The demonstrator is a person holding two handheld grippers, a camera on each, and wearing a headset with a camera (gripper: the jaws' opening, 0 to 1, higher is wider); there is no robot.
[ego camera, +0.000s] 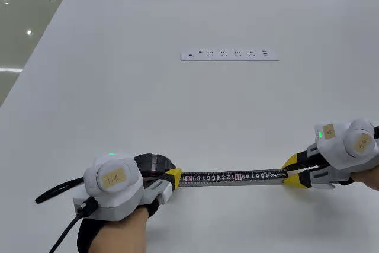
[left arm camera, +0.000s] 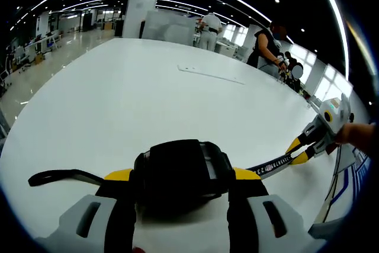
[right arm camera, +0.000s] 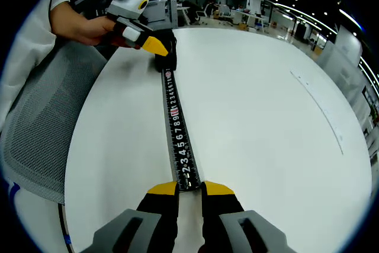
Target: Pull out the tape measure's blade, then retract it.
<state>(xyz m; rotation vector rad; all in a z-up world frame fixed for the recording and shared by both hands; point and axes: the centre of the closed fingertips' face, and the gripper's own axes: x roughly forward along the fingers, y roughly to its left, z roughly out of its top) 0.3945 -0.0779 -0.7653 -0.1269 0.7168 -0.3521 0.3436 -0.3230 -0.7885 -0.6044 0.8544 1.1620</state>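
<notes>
The left gripper (left arm camera: 182,176) clamped the black tape measure case (ego camera: 153,163), one jaw pressed against each side of it, near the front edge of the white table (ego camera: 177,105). The blade (ego camera: 234,176) ran out of the case, straight and low over the table, to the right gripper (right arm camera: 189,189), whose jaws pinched its tip. The case's black wrist strap (ego camera: 56,189) lay on the table to the left. A white power strip (ego camera: 229,55) lay well behind.
</notes>
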